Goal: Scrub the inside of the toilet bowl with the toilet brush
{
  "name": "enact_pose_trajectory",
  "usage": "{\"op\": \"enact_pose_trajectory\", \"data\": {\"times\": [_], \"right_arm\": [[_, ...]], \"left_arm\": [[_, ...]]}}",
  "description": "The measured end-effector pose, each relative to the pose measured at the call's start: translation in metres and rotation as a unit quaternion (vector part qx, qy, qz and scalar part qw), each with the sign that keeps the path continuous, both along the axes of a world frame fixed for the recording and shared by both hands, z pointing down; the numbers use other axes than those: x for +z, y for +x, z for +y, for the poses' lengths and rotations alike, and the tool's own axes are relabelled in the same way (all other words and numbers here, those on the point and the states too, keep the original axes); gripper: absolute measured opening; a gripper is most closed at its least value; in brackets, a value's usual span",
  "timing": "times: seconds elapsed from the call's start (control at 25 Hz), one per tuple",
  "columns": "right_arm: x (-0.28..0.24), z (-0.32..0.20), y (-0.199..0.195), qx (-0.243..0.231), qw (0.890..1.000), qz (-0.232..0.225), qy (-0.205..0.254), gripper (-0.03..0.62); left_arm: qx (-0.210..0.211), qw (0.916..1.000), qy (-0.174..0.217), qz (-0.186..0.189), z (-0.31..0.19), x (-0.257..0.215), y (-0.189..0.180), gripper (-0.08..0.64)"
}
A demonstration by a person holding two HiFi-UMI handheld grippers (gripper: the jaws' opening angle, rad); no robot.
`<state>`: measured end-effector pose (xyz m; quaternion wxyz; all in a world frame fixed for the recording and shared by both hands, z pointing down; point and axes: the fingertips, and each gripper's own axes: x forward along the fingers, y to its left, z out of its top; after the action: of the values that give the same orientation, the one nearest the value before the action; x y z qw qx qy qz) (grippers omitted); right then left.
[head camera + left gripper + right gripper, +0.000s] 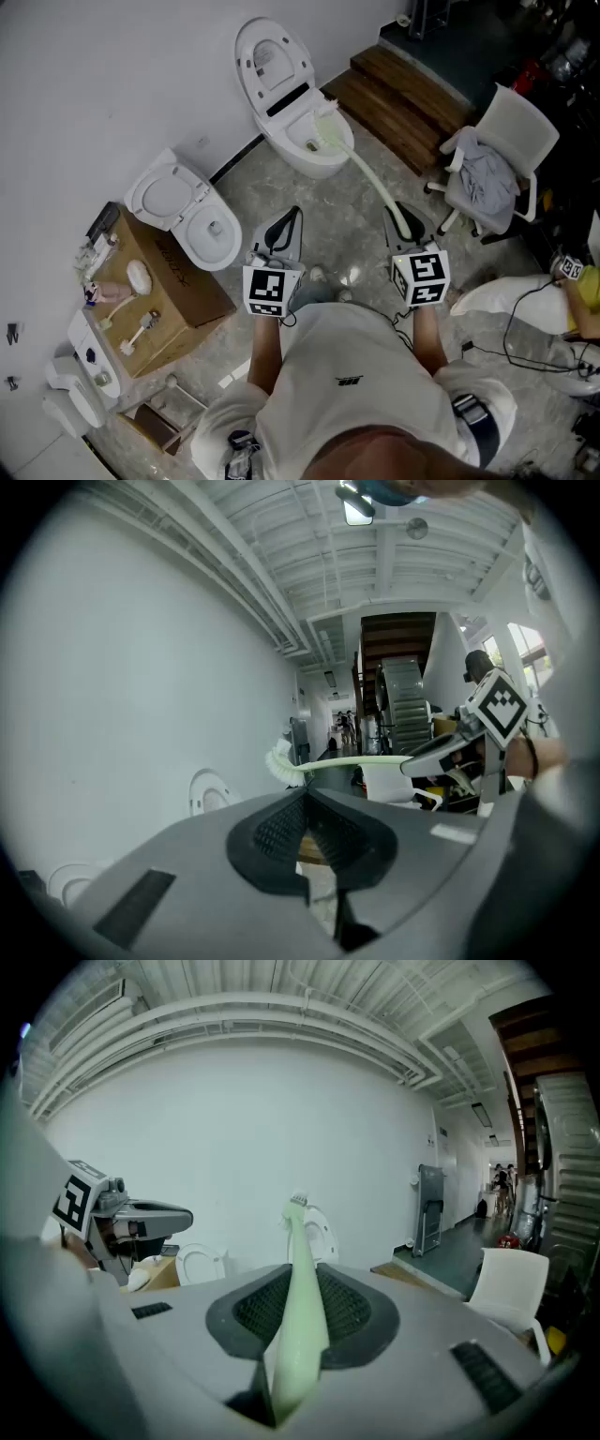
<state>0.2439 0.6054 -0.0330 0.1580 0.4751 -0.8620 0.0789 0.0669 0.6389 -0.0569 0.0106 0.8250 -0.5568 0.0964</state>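
Observation:
A white toilet [298,141] with its lid raised stands against the far wall. My right gripper [404,223] is shut on the pale green handle of the toilet brush [367,176]. The brush's white bristle head [328,127] hangs over the bowl's right rim, above the bowl. In the right gripper view the handle [302,1307] runs up between the jaws to the head [297,1204]. My left gripper [284,228] is shut on nothing and hangs over the floor, left of the brush. The left gripper view shows the brush [328,761] crossing sideways beyond the closed jaws.
A second white toilet [192,214] stands at the left beside a cardboard box [159,281] carrying small items. Wooden steps [398,98] lie at the back right. A white chair [497,159] with grey cloth is at the right, with cables on the floor nearby.

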Motion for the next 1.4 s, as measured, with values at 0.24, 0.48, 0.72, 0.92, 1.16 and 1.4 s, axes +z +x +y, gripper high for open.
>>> {"op": "enact_pose_trajectory", "data": {"times": [0.24,0.48,0.72,0.92,1.16,1.4], "right_arm": [[0.008,-0.013,-0.001,-0.002,1.000,-0.012,-0.018,0.074],[0.018,-0.045,-0.010,0.002,1.000,-0.006,-0.025,0.075],[0.023,-0.094,-0.024,0.006,0.999,0.006,-0.032,0.075],[0.022,-0.138,-0.048,0.008,0.999,0.015,-0.034,0.075],[0.018,-0.174,-0.081,0.010,0.999,0.023,-0.030,0.075],[0.022,-0.200,-0.098,0.018,0.999,0.028,-0.033,0.075]], "left_arm": [[0.001,0.9999,-0.010,-0.001,-0.014,0.008,0.002,0.009],[0.008,0.9998,-0.019,0.001,-0.048,0.021,-0.005,0.009],[0.016,0.9995,-0.027,0.006,-0.097,0.029,-0.018,0.009],[0.023,0.9991,-0.034,0.007,-0.140,0.029,-0.041,0.009],[0.036,0.9987,-0.034,0.013,-0.184,0.028,-0.070,0.009],[0.056,0.9978,-0.033,0.015,-0.215,0.030,-0.082,0.009]]}}
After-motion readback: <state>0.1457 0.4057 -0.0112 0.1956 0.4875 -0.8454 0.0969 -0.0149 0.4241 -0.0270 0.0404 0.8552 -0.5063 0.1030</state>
